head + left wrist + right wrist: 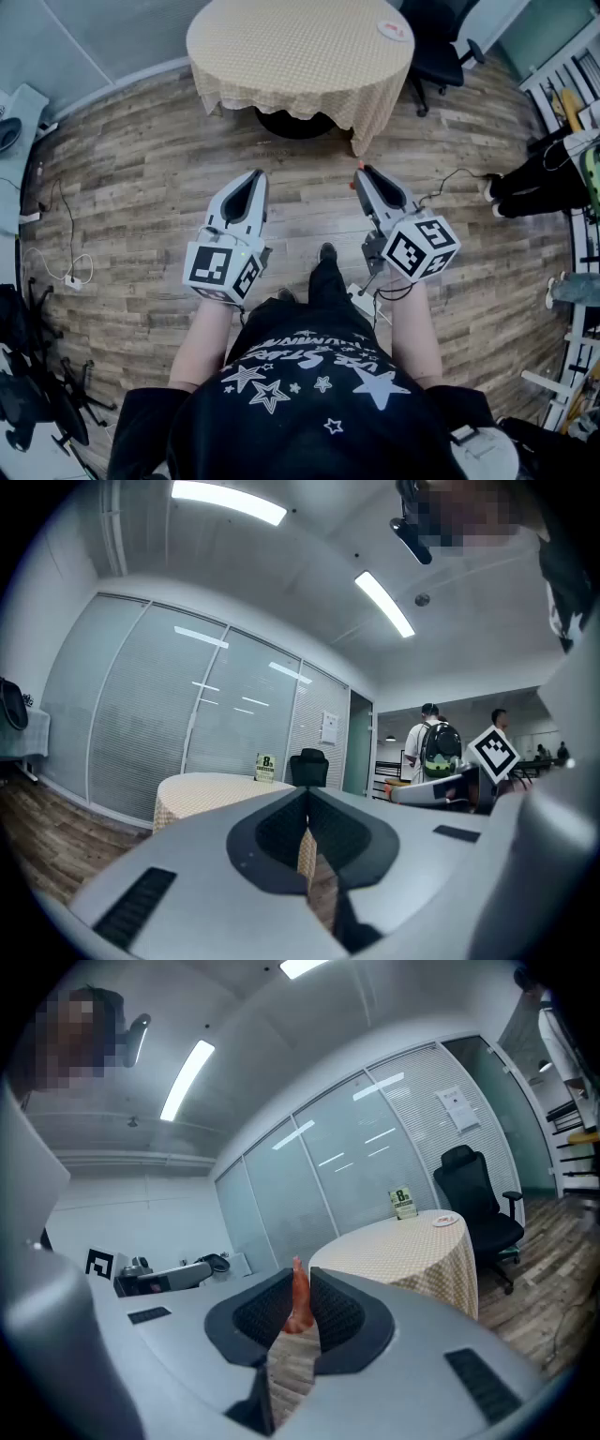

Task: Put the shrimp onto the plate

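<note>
Table sign (402, 1204) reading 8, shirt print (309, 352) illegible

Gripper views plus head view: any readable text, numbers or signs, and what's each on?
"8": on the small card standing on the round table; the print under it is too small to read.
Paper notice on the glass wall: too small to read.
Shirt print in the head view: upside down and blurred, not readable.
</note>
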`<act>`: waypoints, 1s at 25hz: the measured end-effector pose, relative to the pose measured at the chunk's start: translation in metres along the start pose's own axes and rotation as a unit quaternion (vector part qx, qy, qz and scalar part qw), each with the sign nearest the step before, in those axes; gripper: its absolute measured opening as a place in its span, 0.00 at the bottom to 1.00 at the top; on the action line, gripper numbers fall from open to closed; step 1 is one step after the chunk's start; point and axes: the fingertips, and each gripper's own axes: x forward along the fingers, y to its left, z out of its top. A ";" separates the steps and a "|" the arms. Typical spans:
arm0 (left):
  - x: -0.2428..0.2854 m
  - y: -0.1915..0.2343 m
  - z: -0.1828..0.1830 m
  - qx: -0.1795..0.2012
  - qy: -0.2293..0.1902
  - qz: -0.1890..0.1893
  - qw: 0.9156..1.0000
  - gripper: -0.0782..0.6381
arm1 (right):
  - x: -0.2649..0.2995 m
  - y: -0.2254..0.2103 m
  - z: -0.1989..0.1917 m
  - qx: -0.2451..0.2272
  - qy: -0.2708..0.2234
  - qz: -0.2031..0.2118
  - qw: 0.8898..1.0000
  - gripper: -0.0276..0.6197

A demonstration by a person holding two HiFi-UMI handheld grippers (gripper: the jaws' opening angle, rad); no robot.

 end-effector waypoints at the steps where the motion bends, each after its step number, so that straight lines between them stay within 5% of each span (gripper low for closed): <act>1: -0.002 -0.003 0.001 0.002 -0.002 -0.002 1.000 0.12 | -0.003 0.002 0.000 -0.002 -0.001 0.001 1.000 0.14; 13: -0.035 -0.033 -0.003 0.016 0.000 -0.029 0.999 0.12 | -0.036 0.026 -0.015 -0.001 -0.009 -0.003 1.000 0.14; 25: -0.060 -0.014 -0.011 0.010 0.006 -0.018 1.000 0.12 | -0.037 0.040 -0.027 0.011 -0.011 -0.010 1.000 0.14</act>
